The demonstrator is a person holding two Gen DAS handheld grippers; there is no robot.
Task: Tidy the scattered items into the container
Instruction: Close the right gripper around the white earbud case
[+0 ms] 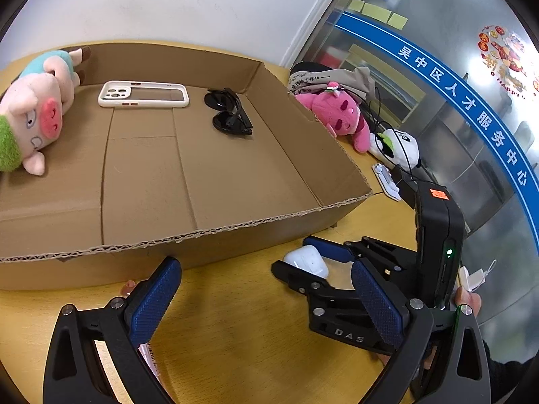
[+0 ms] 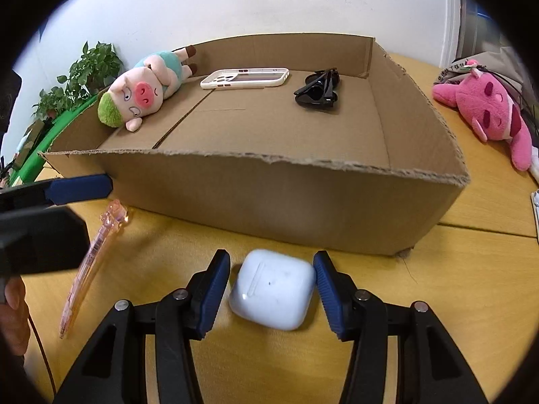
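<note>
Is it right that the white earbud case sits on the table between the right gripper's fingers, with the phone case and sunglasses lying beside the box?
Not quite. The phone case and sunglasses lie inside the box, as the right wrist view shows. The earbud case does sit on the table between the right gripper's fingers.

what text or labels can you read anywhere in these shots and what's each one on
"DAS": raised letters on the black body of the right gripper, left wrist view.
"吴中区人才服务中心": white characters on the blue band across the glass wall.
"HAPPY": under the round red sticker on the glass; the rest is too small.
Grey cloth bag behind the pink plush toy: printed characters, too blurred.
Orange label on the gripper: unreadable.
</note>
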